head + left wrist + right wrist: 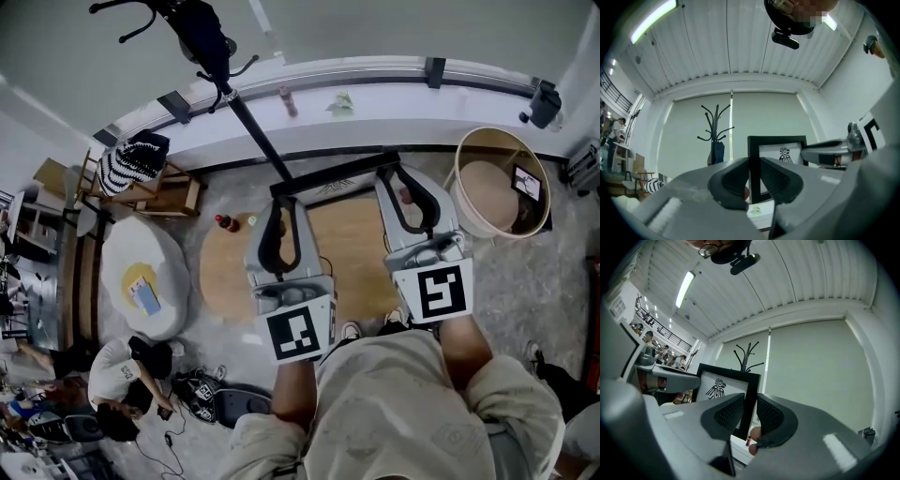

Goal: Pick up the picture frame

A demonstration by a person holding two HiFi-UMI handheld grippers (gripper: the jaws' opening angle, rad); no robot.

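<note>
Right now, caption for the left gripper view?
Left gripper clamps the black picture frame by one edge; coat rack stands behind.

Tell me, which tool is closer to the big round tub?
Right. The right tool, clamped on the picture frame at its right edge, is just beside the tub; the left tool grips the frame's left edge, farther away.

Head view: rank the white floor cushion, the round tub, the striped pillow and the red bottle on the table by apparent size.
1. white floor cushion and round tub: they look about alike, so no ranking between them
2. striped pillow
3. red bottle, the smallest
</note>
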